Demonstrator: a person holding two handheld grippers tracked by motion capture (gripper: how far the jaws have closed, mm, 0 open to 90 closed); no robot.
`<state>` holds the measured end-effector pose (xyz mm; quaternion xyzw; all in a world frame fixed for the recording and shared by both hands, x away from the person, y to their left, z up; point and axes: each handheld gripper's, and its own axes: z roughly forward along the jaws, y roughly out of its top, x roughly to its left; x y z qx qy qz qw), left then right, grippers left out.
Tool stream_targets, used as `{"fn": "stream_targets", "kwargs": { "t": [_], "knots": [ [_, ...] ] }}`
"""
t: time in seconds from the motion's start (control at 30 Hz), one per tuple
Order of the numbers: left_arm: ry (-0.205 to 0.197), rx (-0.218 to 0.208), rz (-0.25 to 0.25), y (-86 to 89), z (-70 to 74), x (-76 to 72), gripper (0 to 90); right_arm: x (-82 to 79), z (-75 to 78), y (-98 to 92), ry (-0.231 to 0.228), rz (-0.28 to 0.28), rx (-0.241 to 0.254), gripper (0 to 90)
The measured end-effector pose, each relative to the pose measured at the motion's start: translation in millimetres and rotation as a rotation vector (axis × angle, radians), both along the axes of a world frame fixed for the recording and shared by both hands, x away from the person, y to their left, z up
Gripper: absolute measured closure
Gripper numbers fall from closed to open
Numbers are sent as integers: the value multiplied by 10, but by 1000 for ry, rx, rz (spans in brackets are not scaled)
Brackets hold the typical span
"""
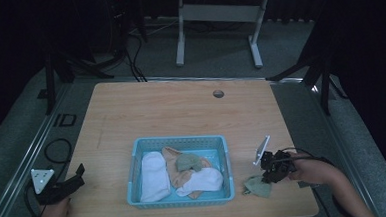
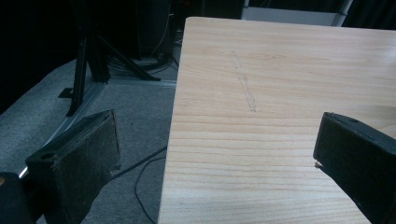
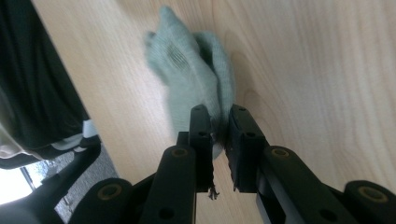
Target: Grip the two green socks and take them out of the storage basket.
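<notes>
The right gripper (image 3: 217, 128) is clenched on a green sock (image 3: 189, 74), which lies on the bench (image 1: 181, 109) at about 3 o'clock of the basket (image 1: 180, 142), just beside it. The sock looks light, soft and limp; it will likely droop and fold, so a pinch at its bunched edge should serve best. The left gripper (image 2: 210, 154) is released, at 9 o'clock.

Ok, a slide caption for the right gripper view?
Right gripper shut on a grey-green sock over the wooden table.
</notes>
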<state>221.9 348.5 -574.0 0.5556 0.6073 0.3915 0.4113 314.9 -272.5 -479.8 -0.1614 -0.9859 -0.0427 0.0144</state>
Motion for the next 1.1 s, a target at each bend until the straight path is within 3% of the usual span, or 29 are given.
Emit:
{"fn": "stream_targets", "kwargs": {
  "t": [0.23,0.4,0.63,0.83,1.1],
  "knots": [
    [0,0,1,-1,0,0,7,92,-206,-53,-4,3,-9,792],
    [-1,0,1,-1,0,-2,7,140,-268,-59,-18,2,-26,706],
    [-2,0,0,-2,0,-2,7,216,-124,-48,-25,-40,-28,434],
    [-2,0,0,-1,0,-2,7,256,40,33,-22,-42,-20,365],
    [-1,0,-1,0,0,-2,7,309,199,128,-51,-23,-33,359]
  ]
}}
